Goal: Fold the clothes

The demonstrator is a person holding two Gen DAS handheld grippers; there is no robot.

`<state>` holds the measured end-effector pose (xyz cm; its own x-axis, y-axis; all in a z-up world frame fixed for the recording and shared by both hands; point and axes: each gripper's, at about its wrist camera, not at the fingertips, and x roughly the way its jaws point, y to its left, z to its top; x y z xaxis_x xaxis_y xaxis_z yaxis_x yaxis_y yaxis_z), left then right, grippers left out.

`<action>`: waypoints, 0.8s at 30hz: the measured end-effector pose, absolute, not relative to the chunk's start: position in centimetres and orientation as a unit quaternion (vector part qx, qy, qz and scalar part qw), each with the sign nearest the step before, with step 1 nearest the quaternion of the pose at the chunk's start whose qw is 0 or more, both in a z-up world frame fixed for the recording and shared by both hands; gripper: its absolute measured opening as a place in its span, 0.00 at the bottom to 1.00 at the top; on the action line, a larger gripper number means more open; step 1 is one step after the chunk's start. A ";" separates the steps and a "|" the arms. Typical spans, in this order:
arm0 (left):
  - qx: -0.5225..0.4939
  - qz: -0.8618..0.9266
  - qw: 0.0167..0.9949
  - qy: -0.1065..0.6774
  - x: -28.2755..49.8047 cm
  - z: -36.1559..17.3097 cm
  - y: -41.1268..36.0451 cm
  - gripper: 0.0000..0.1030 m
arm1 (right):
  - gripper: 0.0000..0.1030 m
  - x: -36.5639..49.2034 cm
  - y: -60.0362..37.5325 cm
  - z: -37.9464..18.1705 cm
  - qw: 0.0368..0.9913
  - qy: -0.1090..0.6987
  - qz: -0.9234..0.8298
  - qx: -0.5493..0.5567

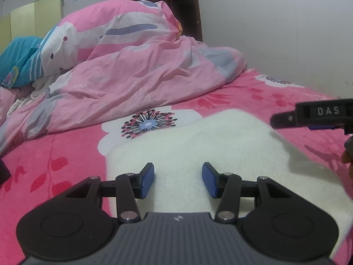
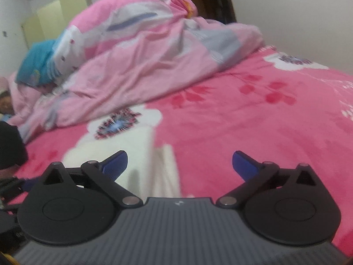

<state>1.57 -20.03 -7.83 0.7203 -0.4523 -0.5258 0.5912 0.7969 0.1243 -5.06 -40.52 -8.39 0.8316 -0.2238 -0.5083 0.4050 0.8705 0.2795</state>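
A white fleecy garment (image 1: 209, 145) lies flat on the pink flowered bedsheet (image 1: 55, 154). My left gripper (image 1: 178, 180) hovers open just above its near part, nothing between the blue pads. In the left wrist view the right gripper's black body (image 1: 317, 114), marked DAS, reaches in from the right edge over the garment's right side. In the blurred right wrist view the right gripper (image 2: 179, 164) stands wide open, and the white garment (image 2: 136, 154) shows below its left finger with a folded edge between the fingers. Neither gripper holds cloth.
A crumpled pink quilt (image 1: 132, 70) is heaped across the back of the bed, with a blue pillow (image 1: 19, 59) at the far left. A white wall (image 1: 275, 28) borders the bed on the right. A dark object (image 1: 3, 170) sits at the left edge.
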 end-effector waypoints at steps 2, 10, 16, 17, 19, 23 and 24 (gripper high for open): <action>0.138 -0.286 0.917 0.241 1.6 -7.9 -19.9 0.49 | 0.99 -5.5 -40.5 -8.1 0.941 0.231 -0.174 0.179; 0.118 -0.292 0.919 0.236 1.5 -8.2 -19.4 0.49 | 0.99 -3.9 -38.9 -4.7 0.968 0.209 -0.132 0.037; 0.114 -0.289 0.922 0.230 1.3 -8.4 -19.4 0.50 | 0.98 -0.6 -38.5 -4.6 0.968 0.242 -0.045 0.052; 0.112 -0.289 0.922 0.230 1.3 -8.4 -19.4 0.50 | 0.98 0.1 -38.5 -4.8 0.965 0.253 -0.030 0.058; 0.106 -0.290 0.923 0.229 1.3 -8.4 -19.2 0.50 | 0.91 1.5 -38.4 -5.2 0.959 0.276 -0.002 0.070; 0.097 -0.289 0.926 0.224 1.2 -8.5 -19.0 0.51 | 0.47 4.2 -38.3 -6.0 0.941 0.319 0.055 0.094; 0.094 -0.289 0.926 0.222 1.2 -8.6 -18.9 0.51 | 0.40 4.9 -38.3 -6.3 0.936 0.330 0.070 0.100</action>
